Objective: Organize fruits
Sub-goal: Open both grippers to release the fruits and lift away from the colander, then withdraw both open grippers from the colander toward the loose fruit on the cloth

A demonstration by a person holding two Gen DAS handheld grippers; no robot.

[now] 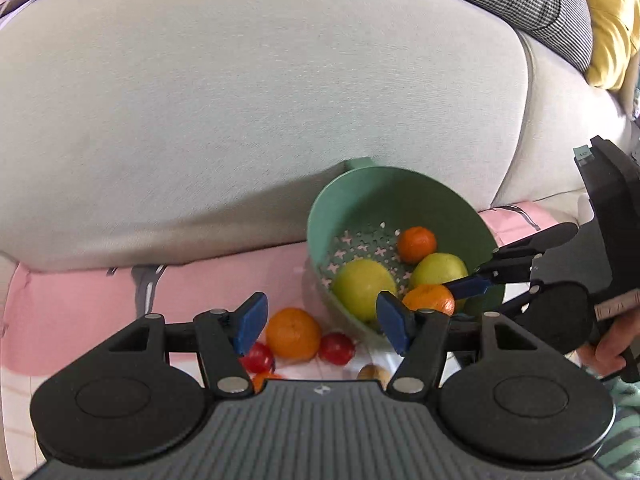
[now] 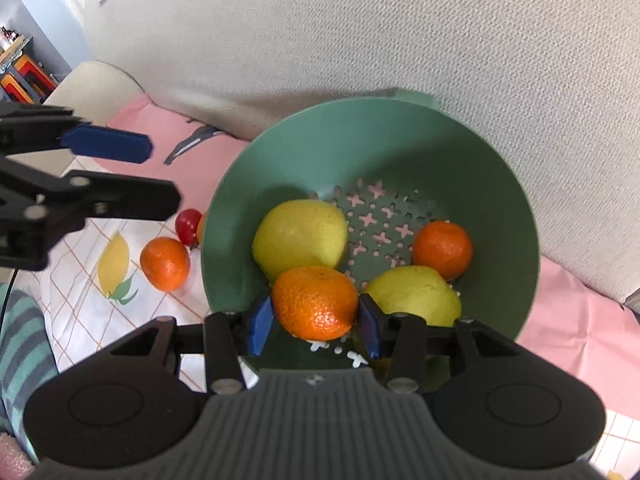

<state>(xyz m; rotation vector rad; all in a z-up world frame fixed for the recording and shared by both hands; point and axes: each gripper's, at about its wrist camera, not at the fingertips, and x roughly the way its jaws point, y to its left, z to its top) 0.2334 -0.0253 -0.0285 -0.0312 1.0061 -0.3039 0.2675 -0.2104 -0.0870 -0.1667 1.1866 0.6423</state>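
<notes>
A green colander bowl [image 2: 360, 128] holds two yellow-green fruits [image 2: 300, 236] [image 2: 412, 296] and a small orange [image 2: 442, 250]. My right gripper [image 2: 315, 325] is shut on another orange [image 2: 316, 302] over the bowl's near side; whether it rests on the bottom I cannot tell. The left wrist view shows the same bowl [image 1: 400, 200] and the held orange [image 1: 430, 298]. My left gripper [image 1: 323, 326] is open and holds nothing, left of the bowl. Beyond its fingers an orange [image 1: 293, 334] and two red fruits [image 1: 337, 347] [image 1: 258, 357] lie on the cloth.
A grey sofa back [image 1: 240, 100] rises right behind the bowl. Pink cloth [image 2: 580, 320] and a white lemon-print cloth [image 2: 100, 280] cover the seat. A small brownish fruit [image 1: 374, 372] lies near my left gripper. A hand [image 1: 612, 348] holds the right gripper's handle.
</notes>
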